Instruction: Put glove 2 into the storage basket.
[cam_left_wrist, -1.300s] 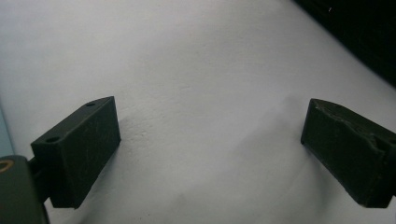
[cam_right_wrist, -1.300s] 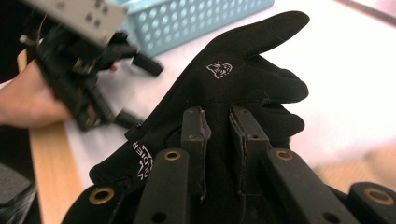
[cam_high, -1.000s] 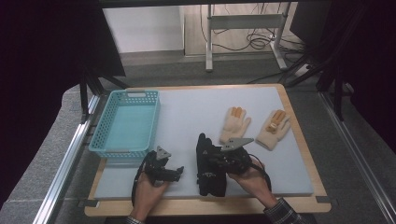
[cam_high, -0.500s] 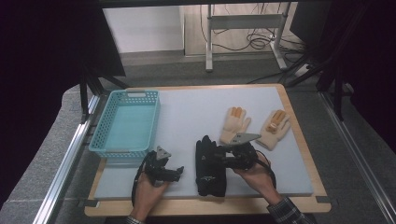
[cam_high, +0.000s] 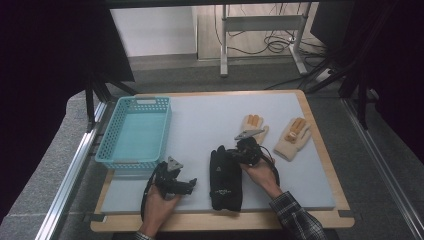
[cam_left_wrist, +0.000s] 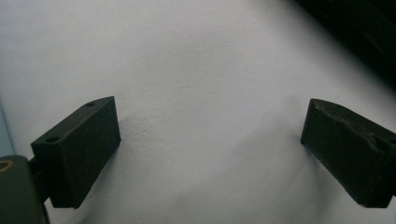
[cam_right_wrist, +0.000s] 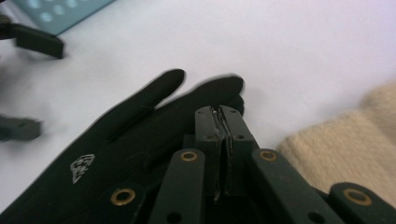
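- Pinching the black glove (cam_high: 226, 176) near its finger end, the right hand-held gripper (cam_high: 246, 150) has just been closing and its jaws look clamped together over the fabric, probably to lift it toward the blue basket (cam_high: 134, 131) at 10 o'clock.
- Left hand-held gripper (cam_high: 186, 184) waits wide open over bare table (cam_high: 200, 120), nothing in it.
- Glove lies flat at 6 o'clock, matte black, small white logo, fingers pointing away.
- Two tan gloves (cam_high: 295, 137) sit at 2 o'clock.

Empty teal basket (cam_high: 134, 134) left; two beige gloves (cam_high: 254, 126) (cam_high: 294, 138) right.
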